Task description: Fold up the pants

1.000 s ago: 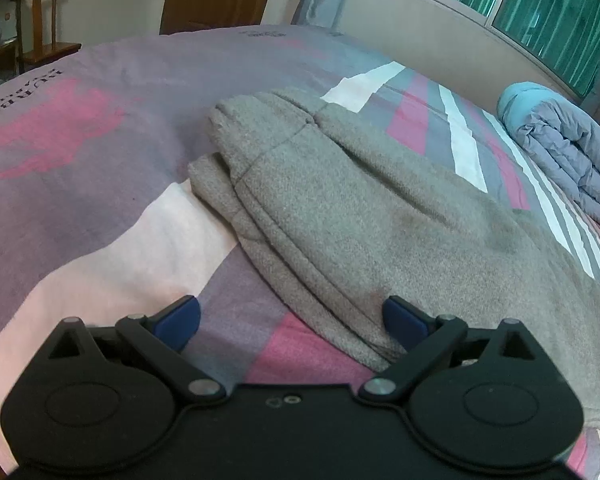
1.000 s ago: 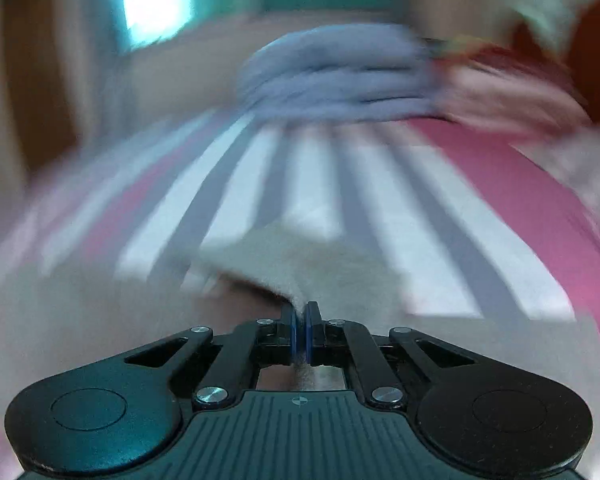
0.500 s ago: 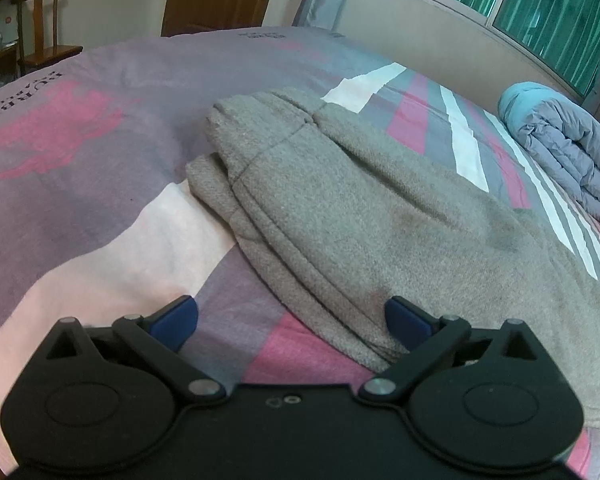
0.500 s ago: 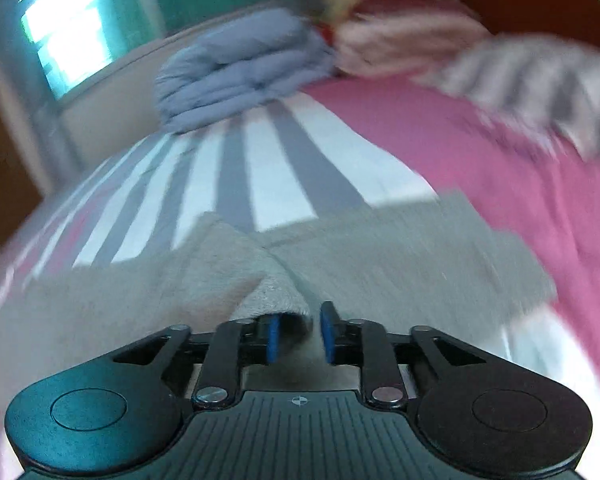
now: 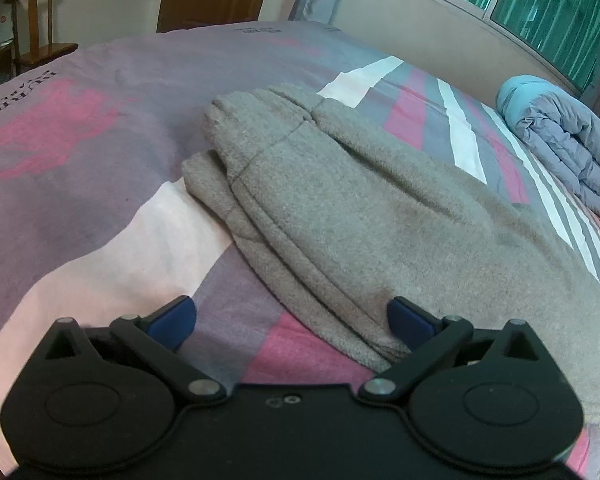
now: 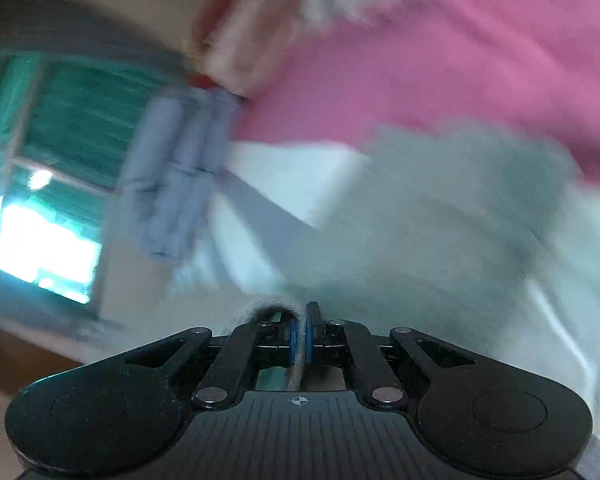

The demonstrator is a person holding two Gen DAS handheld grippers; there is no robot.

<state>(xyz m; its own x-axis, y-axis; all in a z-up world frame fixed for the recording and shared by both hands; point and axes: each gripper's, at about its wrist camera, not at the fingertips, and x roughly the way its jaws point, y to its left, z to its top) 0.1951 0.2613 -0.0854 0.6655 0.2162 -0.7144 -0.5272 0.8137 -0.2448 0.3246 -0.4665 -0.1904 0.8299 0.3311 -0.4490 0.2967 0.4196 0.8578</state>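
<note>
The grey fleece pants [image 5: 364, 216] lie across the bed [image 5: 100, 168] toward its window-side edge — soft, limp, light. The right claw [image 6: 299, 340] pinches a fabric edge; the left claw [image 5: 292, 316] gapes empty — best taken at the cuffs.

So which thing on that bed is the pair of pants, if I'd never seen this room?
Start with the wide bed cover of purple, pink and white patches. The pants lie along its middle, stretching away from the open left gripper. They are the only plain grey, fuzzy fabric; the puffy blue quilt is rolled up by the window.
</note>
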